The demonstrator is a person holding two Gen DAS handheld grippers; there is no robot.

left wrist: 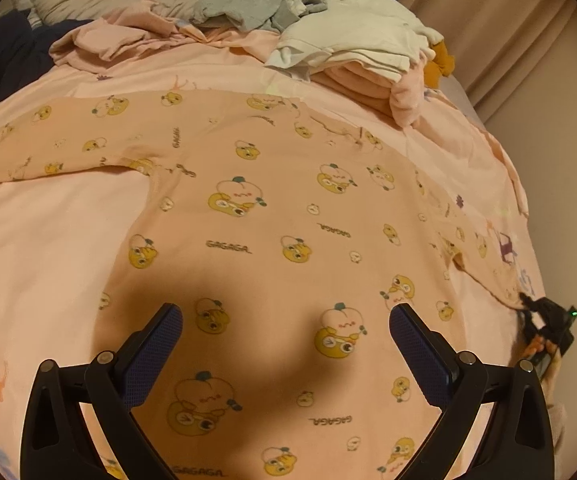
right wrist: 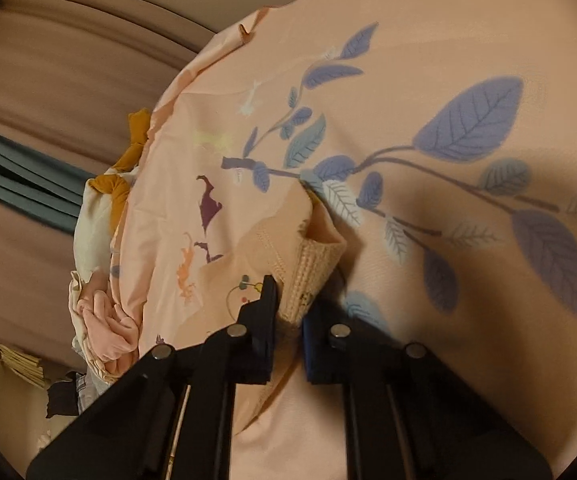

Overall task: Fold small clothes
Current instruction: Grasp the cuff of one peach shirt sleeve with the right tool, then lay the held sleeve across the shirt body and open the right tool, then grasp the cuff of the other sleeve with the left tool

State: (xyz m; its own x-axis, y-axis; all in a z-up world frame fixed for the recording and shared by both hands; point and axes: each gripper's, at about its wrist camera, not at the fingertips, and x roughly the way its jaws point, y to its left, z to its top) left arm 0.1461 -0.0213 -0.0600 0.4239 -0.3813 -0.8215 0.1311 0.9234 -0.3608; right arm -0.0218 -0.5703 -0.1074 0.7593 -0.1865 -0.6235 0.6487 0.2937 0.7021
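Observation:
A pink long-sleeved top [left wrist: 280, 216] printed with yellow ducks lies spread flat on the bed, one sleeve stretched to the left. My left gripper [left wrist: 284, 320] is open and empty, hovering over the top's lower body. My right gripper [right wrist: 288, 304] is shut on the ribbed cuff [right wrist: 308, 276] of the top's right sleeve, right at the bed surface. It also shows in the left wrist view [left wrist: 544, 320] at the far right, at the sleeve's end.
The bed has a pink sheet [right wrist: 428, 60] printed with blue leaves. At the bed's far side lie a goose plush [left wrist: 368, 4], grey clothes [left wrist: 248, 0], a pile of white and pink clothes [left wrist: 352, 60] and dark clothing [left wrist: 0, 60]. Curtains [right wrist: 48, 80] hang beyond.

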